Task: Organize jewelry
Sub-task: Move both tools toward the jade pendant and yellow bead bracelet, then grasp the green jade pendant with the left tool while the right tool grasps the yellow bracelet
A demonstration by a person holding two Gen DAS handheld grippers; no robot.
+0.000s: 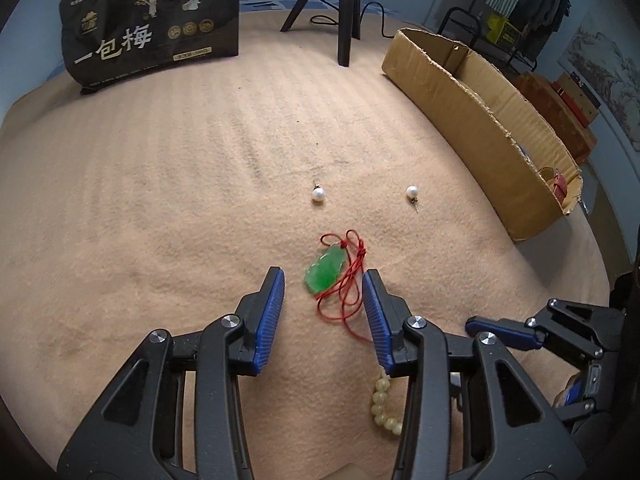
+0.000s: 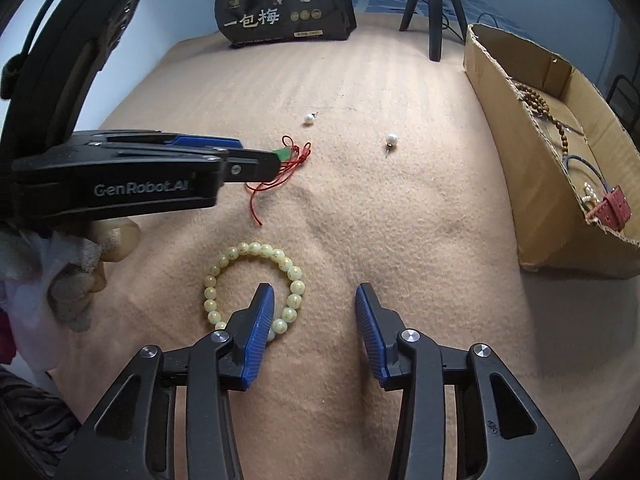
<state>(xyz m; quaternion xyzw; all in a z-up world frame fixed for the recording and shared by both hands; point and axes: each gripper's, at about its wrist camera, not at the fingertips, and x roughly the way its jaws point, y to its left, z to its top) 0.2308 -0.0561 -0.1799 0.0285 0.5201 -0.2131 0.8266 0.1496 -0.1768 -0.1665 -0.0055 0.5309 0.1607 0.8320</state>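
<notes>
A: Nearest the lens, left gripper (image 1: 324,280), jaws spread, nothing held. Green jade pendant (image 1: 324,271) lies on the blanket (image 1: 160,200) between the blue pads, closer to the left one. Its red cord (image 1: 347,292) loops toward 5 o'clock and runs under the right pad.

B: Right gripper (image 2: 315,296)?

A: Also spread and empty. Its left finger sits inside the pale bead bracelet (image 2: 256,280), over the ring's 5 o'clock side; contact cannot be judged.

B: Risks?

A: First, the cord. If the left jaws close here they may pinch cord only, and the pendant would swing or slip out on the lift. A trailing cord end could also snag the nap of the blanket.

B: And the bracelet?

A: Closing the right jaws as they stand would likely catch one side of the ring; it may roll or dangle off. The two tools are near each other, so a collision is possible.

B: The loose pieces?

A: Two pearl earrings (image 1: 317,193) (image 1: 412,192) at 12 and 1 o'clock of the pendant, well apart from both grippers. Round, so a nudge of the blanket could roll them. Cardboard box (image 1: 480,120) at 2 o'clock already holds other jewelry.
</notes>
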